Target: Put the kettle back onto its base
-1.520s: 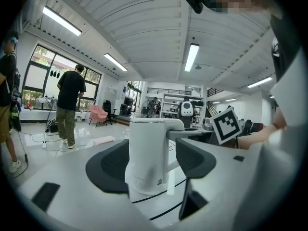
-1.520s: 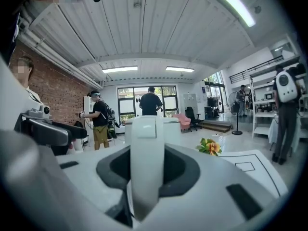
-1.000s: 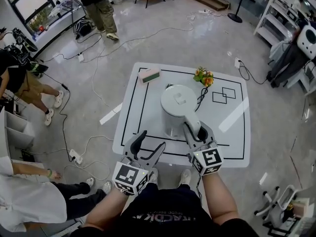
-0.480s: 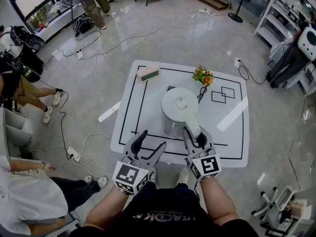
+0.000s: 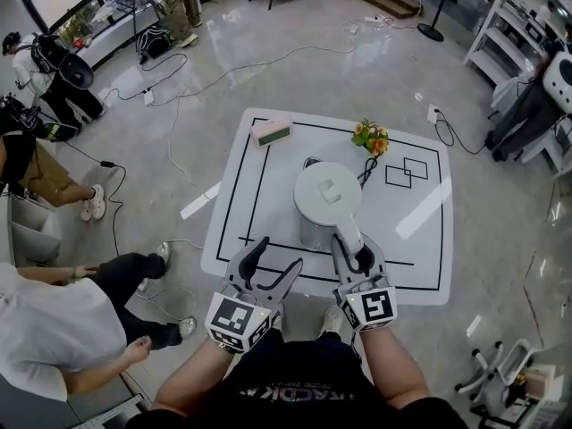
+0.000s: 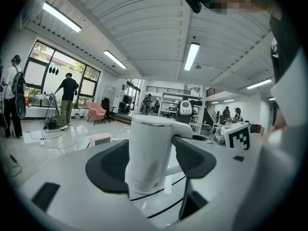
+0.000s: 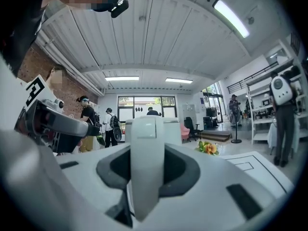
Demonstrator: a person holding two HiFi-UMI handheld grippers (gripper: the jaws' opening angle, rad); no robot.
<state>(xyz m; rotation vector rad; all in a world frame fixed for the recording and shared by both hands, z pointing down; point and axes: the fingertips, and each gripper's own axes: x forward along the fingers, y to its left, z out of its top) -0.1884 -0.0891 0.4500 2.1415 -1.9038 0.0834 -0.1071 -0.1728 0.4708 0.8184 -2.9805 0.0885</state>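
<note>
The white kettle (image 5: pixel 327 197) stands upright over the middle of the white table (image 5: pixel 420 239), with its handle (image 5: pixel 349 233) pointing toward me. My right gripper (image 5: pixel 356 245) is shut on that handle, which fills the gap between its jaws in the right gripper view (image 7: pixel 146 172). I cannot tell whether the kettle's bottom touches the table. A dark piece that looks like the base (image 5: pixel 308 162) peeks out behind the kettle, and a black cord (image 5: pixel 366 173) lies beside it. My left gripper (image 5: pixel 277 256) hangs open at the front edge with nothing in it, aimed at the kettle (image 6: pixel 149 153).
A pink and green block (image 5: pixel 272 133) lies at the table's far left, and a small bunch of flowers (image 5: pixel 371 138) at the far middle. Black square outlines (image 5: pixel 407 170) mark the right side. People stand and crouch at the left, and cables cross the floor.
The kettle and both grippers have barely shifted. The people at the left of the room have moved about.
</note>
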